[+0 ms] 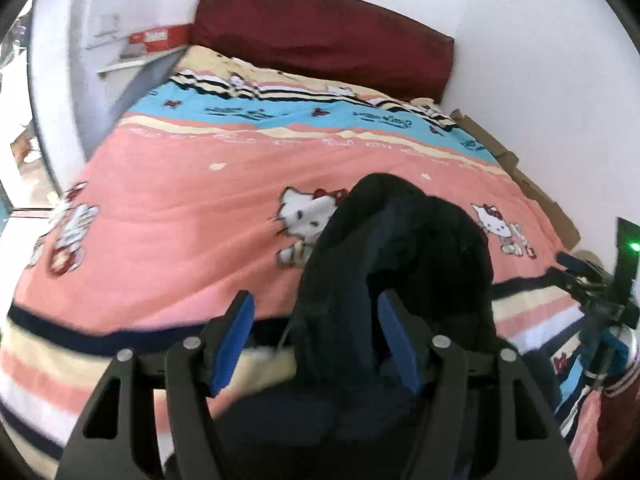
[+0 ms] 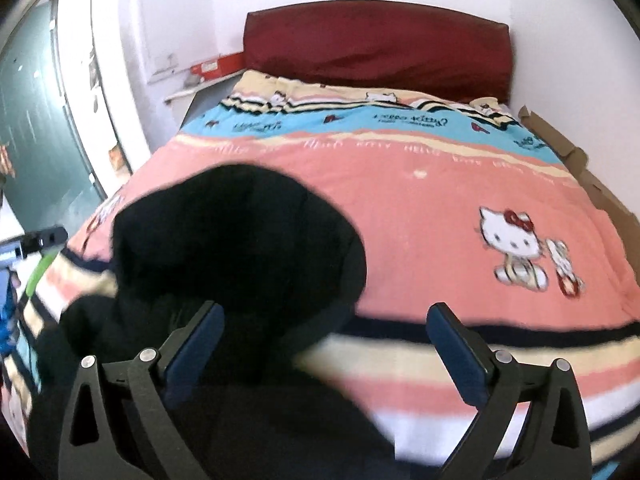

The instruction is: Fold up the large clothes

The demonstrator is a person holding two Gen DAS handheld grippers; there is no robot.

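Black, thick cloth fills the lower middle of my left view: the dark garment (image 1: 400,248) humps up over my left tongs (image 1: 316,344), whose blue pads stand apart. A fold lies between them and drapes over the right-hand pad, but whether they pinch it I cannot tell. Behind it spreads the pink cartoon-print bedspread (image 1: 192,208) with the maroon headboard cushion (image 1: 320,36) at the top of the frame. At the right edge of that view my other tool shows, blurred.

In the right view the same garment (image 2: 240,248) bulges at left centre, spilling down across the lower frame; my right tongs (image 2: 324,340) stand wide apart, the left pad against the cloth and the right pad over bare bedspread, gripping nothing.

I judge this piece soft, floppy and fairly weighty, so it will sag from any single hold. Best taken at two edge points, such as shoulders or hem corners.
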